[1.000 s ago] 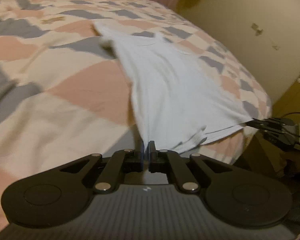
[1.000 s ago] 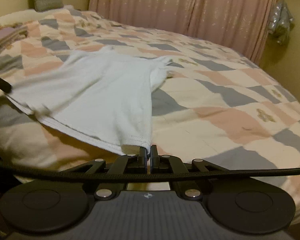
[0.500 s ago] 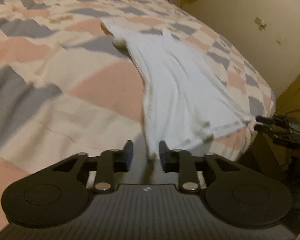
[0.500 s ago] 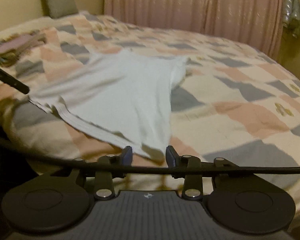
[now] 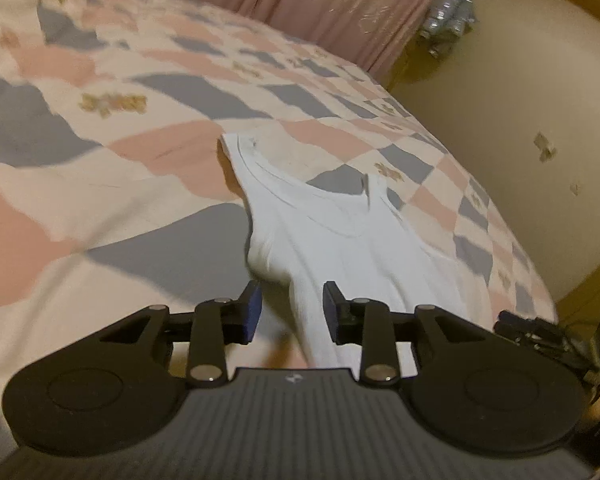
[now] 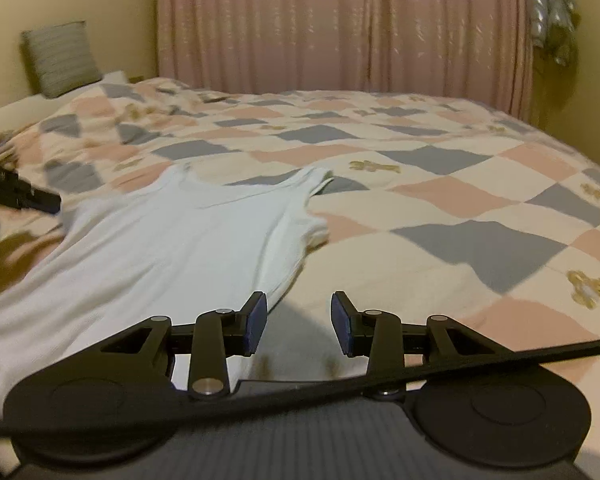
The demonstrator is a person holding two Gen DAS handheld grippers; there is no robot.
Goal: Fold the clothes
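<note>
A white tank top (image 5: 340, 248) lies flat on the patchwork bedspread (image 5: 100, 152), straps pointing toward the curtain. It also shows in the right wrist view (image 6: 172, 240). My left gripper (image 5: 292, 312) is open, hovering over the top's left side edge, with cloth showing between the jaws but not clamped. My right gripper (image 6: 296, 320) is open and empty, just off the top's right side edge over the bedspread (image 6: 460, 208). The right gripper (image 5: 532, 328) shows at the far right of the left wrist view; the left gripper's fingers (image 6: 40, 200) show at the left of the right wrist view.
A pink curtain (image 6: 340, 28) hangs behind the bed. A grey-green cushion (image 6: 60, 56) leans on the wall at the back left. A cream wall (image 5: 520, 100) runs along the bed's right side. A black cable (image 6: 500, 360) crosses the right gripper's body.
Both grippers were shut on the tank top's bottom hem corners, then opened and let go. Both have moved forward along the garment's sides, which now lies flat.
</note>
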